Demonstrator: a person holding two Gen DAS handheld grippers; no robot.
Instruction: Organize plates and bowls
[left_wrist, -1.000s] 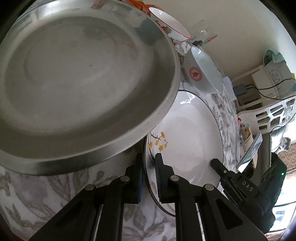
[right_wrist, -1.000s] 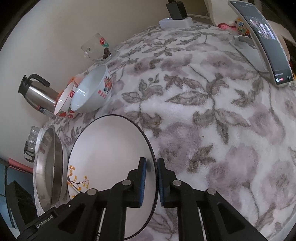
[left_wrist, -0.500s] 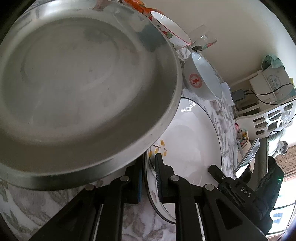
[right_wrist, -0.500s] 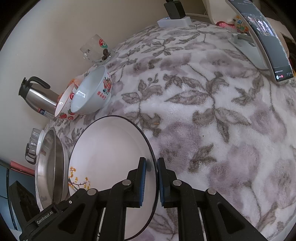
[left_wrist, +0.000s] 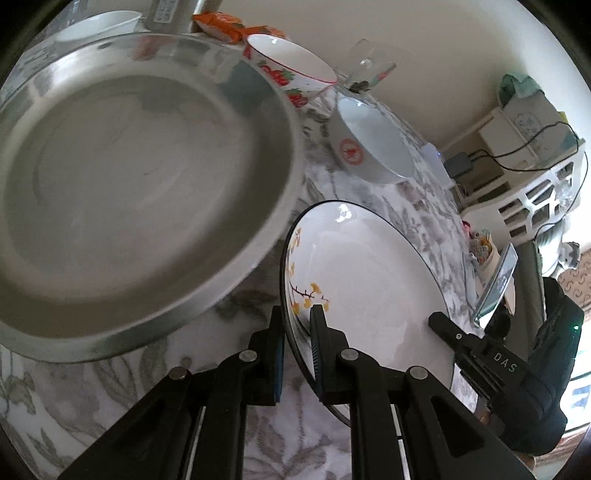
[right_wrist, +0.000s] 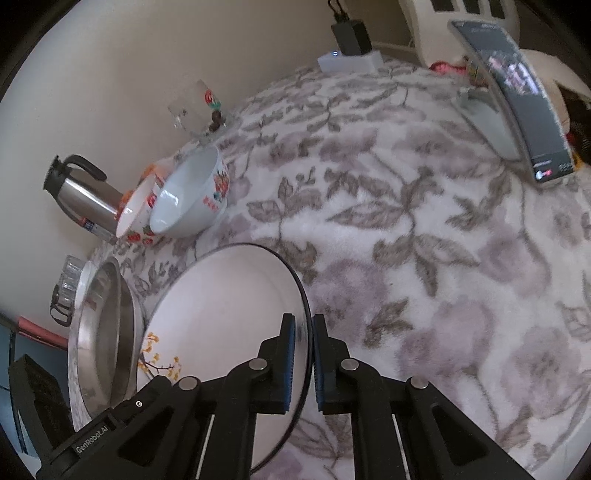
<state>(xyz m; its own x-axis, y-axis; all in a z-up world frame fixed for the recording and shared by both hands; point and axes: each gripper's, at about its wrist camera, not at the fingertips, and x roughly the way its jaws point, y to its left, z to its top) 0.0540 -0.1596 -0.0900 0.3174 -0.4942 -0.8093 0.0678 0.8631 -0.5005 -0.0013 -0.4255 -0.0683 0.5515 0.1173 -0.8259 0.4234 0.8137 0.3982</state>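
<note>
- Two plates: one white plate (right_wrist: 229, 314) with yellow flowers and a dark rim, one steel plate (left_wrist: 140, 192).
- Two bowls with red prints: a strawberry bowl (left_wrist: 291, 72) and a white bowl (left_wrist: 373, 147).
- One glass cup (right_wrist: 195, 107).
- One steel kettle (right_wrist: 83, 195).
- One phone (right_wrist: 517, 99) on a stand.
- Two grippers: left gripper (left_wrist: 297, 347), right gripper (right_wrist: 303, 354).
</note>
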